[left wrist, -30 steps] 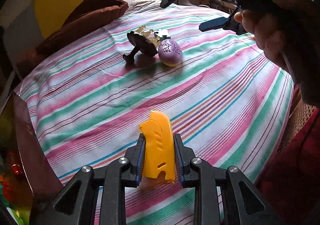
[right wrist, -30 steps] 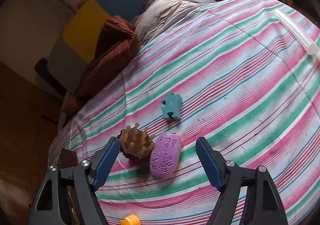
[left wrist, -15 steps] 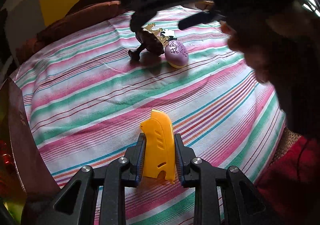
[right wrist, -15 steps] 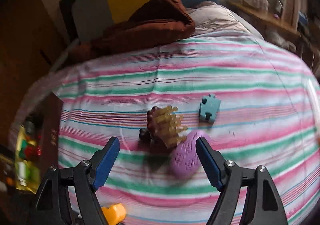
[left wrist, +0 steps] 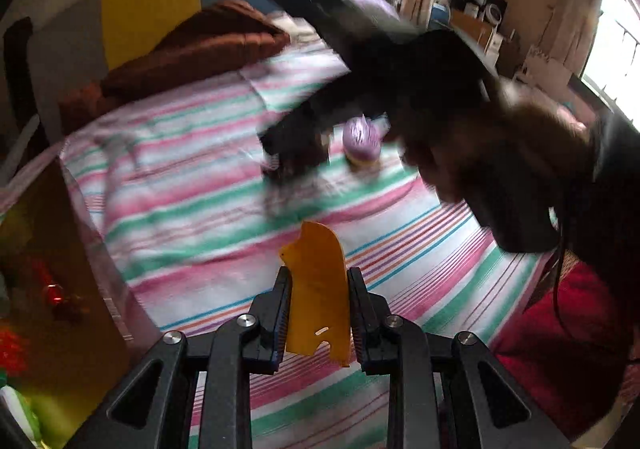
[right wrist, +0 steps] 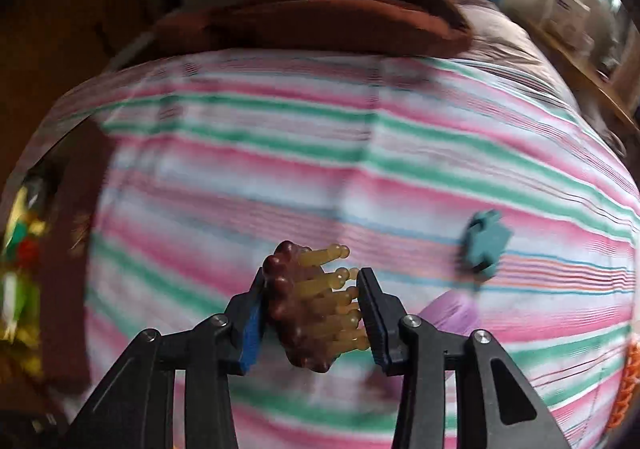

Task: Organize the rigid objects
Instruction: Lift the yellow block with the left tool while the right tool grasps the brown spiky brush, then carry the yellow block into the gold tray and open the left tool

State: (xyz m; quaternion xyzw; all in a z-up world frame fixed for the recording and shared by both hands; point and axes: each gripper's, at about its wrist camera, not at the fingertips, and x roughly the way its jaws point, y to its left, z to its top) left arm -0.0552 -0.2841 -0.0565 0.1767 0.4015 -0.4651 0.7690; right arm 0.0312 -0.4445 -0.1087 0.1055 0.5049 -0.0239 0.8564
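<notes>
Left gripper (left wrist: pixel 318 313): fingers clenched on a flat yellow plastic piece (left wrist: pixel 316 293), held upright above the striped bedspread (left wrist: pixel 192 185).

Right gripper (right wrist: pixel 312 309): fingers closed on the brown massage brush (right wrist: pixel 308 305), one pad against its knobbly back, the other against the tips of its amber bristles. The brush appears clear of the cloth, though motion blur leaves this uncertain.

Step in hand, as judged: carrying both pieces toward a collecting place, probably the brown box (left wrist: pixel 52 289) at the left edge of the bed, which already holds coloured items. To do it well, keep the squeeze on the brush firm, since the bristles may flex and let it twist; hold it level during travel, and release only once it is inside the box wall.

Surroundings: a purple oval object (left wrist: pixel 362 137) lies on the bedspread just beside the right gripper; a teal puzzle-shaped piece (right wrist: pixel 486 243) lies apart, further right. A brown cushion (right wrist: pixel 328 9) sits at the far edge.

Obstruction: in the left wrist view the right gripper and hand cross the middle; the two tools are close and could clash on the way to the box.
</notes>
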